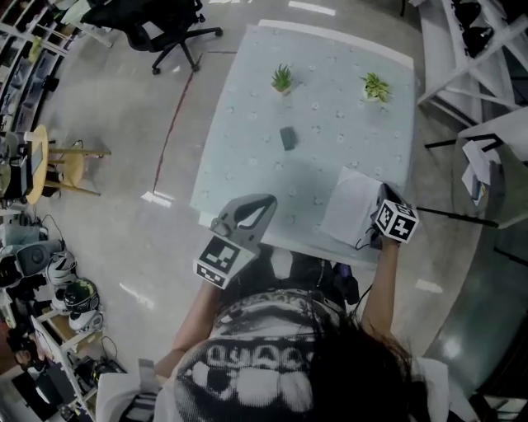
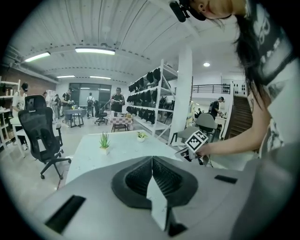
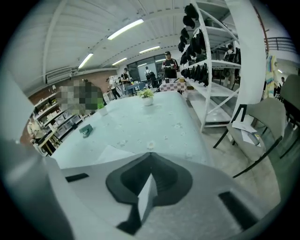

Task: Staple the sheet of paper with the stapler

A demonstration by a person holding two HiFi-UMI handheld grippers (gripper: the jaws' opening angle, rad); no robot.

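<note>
A white sheet of paper [image 1: 348,206] lies at the near right corner of the pale table [image 1: 330,99], with its tip also visible in the right gripper view [image 3: 108,152]. My right gripper [image 1: 382,198] [image 3: 150,153] sits at the sheet's right near edge, and its jaws meet on that edge. A small dark green stapler [image 1: 287,138] [image 3: 85,130] lies mid-table, apart from both grippers. At the table's near edge, left of the sheet, my left gripper [image 1: 271,200] [image 2: 152,157] has its jaws together on nothing.
Two small potted plants [image 1: 282,79] [image 1: 376,86] stand at the table's far side. A black office chair [image 1: 157,25] is on the floor at the far left. White shelving [image 1: 470,49] and a chair holding papers [image 1: 477,169] stand close on the right.
</note>
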